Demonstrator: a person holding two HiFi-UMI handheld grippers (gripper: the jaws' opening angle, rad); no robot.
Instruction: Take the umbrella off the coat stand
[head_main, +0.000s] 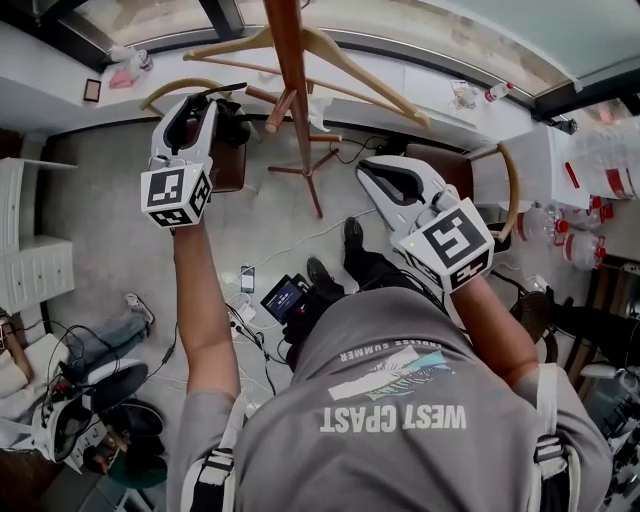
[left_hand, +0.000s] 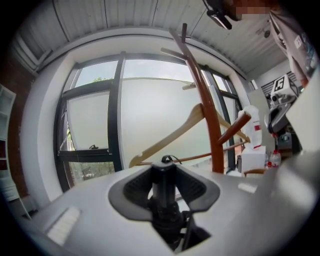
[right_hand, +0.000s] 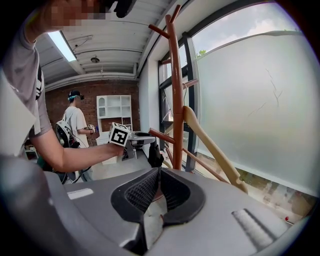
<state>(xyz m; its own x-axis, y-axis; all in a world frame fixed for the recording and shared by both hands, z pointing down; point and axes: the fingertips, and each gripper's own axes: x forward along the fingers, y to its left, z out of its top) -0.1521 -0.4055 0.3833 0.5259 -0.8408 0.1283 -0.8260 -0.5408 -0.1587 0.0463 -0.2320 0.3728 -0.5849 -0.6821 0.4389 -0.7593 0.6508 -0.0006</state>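
Head view: the left gripper (head_main: 197, 106) holds the black folded compact umbrella (head_main: 234, 124) just beside a peg of the reddish-brown wooden coat stand (head_main: 289, 60). Left gripper view: its jaws pinch the umbrella's stiff ridged end, probably light and rigid, so this is a sound place to hold it. Right gripper view: the right gripper (right_hand: 156, 184) has its jaws pressed together, empty.

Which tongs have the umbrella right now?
The left tongs: the black umbrella is clamped between their pads. The right tongs are closed on nothing.

Black folded umbrella (left_hand: 167, 212) clamped in the left tool (left_hand: 165, 184), near the tall reddish-brown wooden coat stand (head_main: 288, 60).
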